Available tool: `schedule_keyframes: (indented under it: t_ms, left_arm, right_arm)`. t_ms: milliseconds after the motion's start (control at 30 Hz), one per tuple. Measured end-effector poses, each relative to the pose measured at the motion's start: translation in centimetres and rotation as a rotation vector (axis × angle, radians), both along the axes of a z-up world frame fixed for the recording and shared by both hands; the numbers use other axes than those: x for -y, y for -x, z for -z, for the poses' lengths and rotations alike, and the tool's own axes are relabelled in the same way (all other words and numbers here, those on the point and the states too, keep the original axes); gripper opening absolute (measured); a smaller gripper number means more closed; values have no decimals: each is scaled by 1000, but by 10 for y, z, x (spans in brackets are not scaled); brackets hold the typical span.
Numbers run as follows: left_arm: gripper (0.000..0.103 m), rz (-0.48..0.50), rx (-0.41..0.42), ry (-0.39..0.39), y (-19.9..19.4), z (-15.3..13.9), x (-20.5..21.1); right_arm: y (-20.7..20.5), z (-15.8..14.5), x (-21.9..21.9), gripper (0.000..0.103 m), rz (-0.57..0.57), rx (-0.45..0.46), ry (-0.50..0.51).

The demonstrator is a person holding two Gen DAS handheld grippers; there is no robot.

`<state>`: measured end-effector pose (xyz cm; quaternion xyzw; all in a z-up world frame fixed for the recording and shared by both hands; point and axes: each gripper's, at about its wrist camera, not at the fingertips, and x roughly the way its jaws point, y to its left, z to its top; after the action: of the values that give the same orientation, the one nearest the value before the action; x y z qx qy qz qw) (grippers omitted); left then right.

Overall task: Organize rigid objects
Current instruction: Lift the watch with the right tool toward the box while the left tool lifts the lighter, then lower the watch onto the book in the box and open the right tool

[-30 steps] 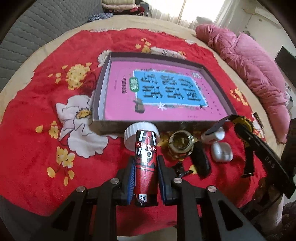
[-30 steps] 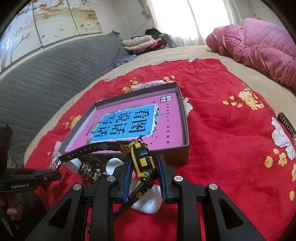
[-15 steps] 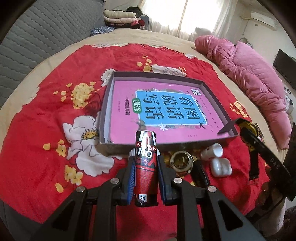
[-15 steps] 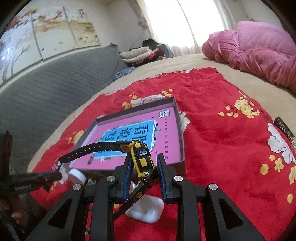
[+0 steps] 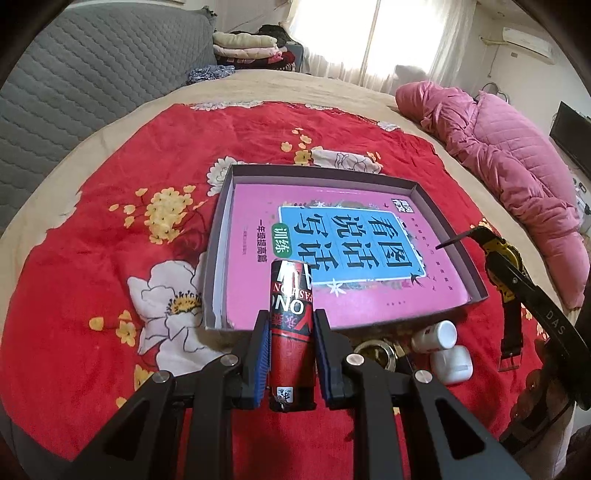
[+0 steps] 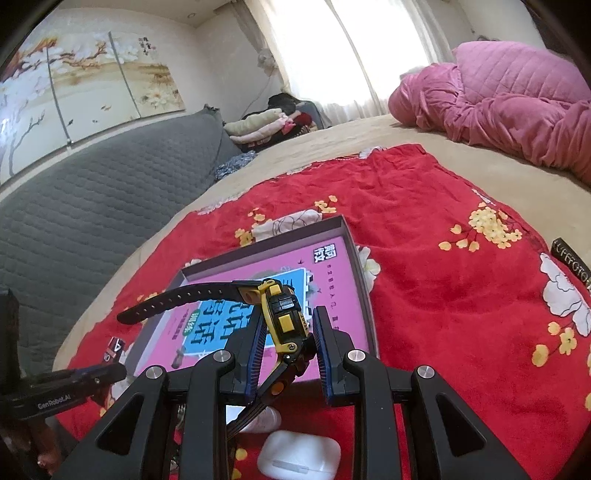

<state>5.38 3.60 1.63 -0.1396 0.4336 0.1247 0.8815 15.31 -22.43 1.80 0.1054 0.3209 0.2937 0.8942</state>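
A red floral blanket (image 5: 110, 229) is spread over the beige bed (image 5: 258, 88). A pink quilted duvet (image 5: 517, 155) is bunched along the far edge, and folded clothes (image 5: 247, 48) are stacked by the bright window (image 5: 369, 33). Grey padded headboard (image 6: 92, 192) behind, blossom painting (image 6: 74, 81) above it.

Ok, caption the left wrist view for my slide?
Left gripper holds a red can above the bedspread, facing a box with a pink book.

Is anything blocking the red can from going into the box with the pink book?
Nothing visible does. The red cylindrical can, clamped in the left gripper, hangs just over the near wall of the shallow grey cardboard box, and the pink book inside lies flat and bare.
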Motion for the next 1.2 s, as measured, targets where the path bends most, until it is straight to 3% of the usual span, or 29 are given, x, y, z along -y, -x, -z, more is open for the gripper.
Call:
schedule_keyframes:
  t_ms: [267, 933, 1200]
  left_arm:
    - [22, -9, -10, -5, -6, 3, -4]
    - [22, -6, -53, -26, -27, 18, -9]
    - [22, -1, -71, -27, -34, 27, -9]
  right_arm:
    - [-13, -1, -4, 26, 45, -16, -29]
    - [-45, 24, -22, 26, 127, -88, 43]
    - [-52, 35, -28, 26, 157, -109, 131]
